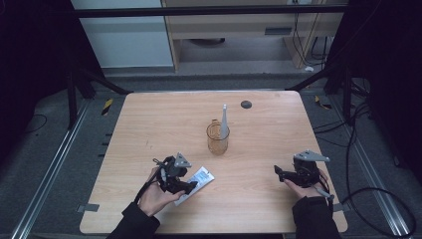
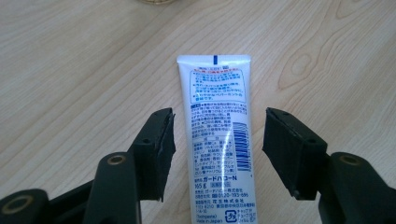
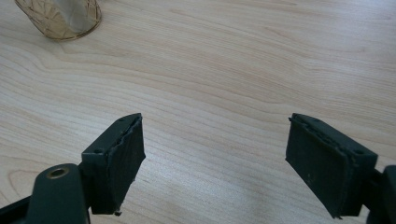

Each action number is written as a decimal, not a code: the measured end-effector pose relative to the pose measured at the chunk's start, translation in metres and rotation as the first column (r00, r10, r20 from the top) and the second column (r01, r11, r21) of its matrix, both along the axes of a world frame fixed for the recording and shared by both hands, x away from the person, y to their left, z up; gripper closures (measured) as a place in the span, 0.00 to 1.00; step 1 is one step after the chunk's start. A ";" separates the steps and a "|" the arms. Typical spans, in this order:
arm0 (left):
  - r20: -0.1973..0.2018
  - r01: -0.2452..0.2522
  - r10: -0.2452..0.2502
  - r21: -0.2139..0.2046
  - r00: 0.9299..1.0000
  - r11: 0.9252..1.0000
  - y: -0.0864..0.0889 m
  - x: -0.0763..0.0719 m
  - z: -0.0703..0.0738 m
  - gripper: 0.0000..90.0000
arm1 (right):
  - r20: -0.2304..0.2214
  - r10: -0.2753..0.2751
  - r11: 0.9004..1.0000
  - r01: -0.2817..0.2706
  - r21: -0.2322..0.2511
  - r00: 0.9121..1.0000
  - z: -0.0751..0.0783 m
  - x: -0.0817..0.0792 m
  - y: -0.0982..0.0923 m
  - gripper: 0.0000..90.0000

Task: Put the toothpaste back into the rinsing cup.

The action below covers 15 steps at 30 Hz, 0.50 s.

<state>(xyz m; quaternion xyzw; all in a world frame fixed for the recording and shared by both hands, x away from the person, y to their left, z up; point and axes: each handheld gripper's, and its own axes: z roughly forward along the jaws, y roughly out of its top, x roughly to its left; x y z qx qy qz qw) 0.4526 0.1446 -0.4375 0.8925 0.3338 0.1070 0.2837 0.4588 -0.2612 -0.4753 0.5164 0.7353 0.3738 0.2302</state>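
Here the tube [image 2: 217,140] lies flat between the wide left gripper [image 2: 217,154] jaws, untouched, its length running along them; right gripper [image 3: 215,163] wide, empty.

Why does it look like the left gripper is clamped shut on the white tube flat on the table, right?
Not clamped. In the left gripper view the left gripper stands open, both pads clear of the white tube, which lies flat on the table between them.

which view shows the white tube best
The left gripper view: the white tube lies flat on the table between the open jaws, its printed label and barcode readable. The high view shows it small, partly covered by the left gripper.
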 end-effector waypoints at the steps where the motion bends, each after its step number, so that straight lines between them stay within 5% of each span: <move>1: -0.008 0.000 0.000 0.005 1.000 1.000 -0.001 0.001 -0.001 0.47 | 0.001 0.000 1.000 0.000 -0.002 1.000 0.000 0.000 0.000 0.22; 15: -0.057 0.022 -0.017 0.083 0.998 0.996 -0.009 0.008 -0.014 0.46 | -0.003 0.018 0.999 -0.019 -0.027 1.000 -0.001 0.003 0.008 0.22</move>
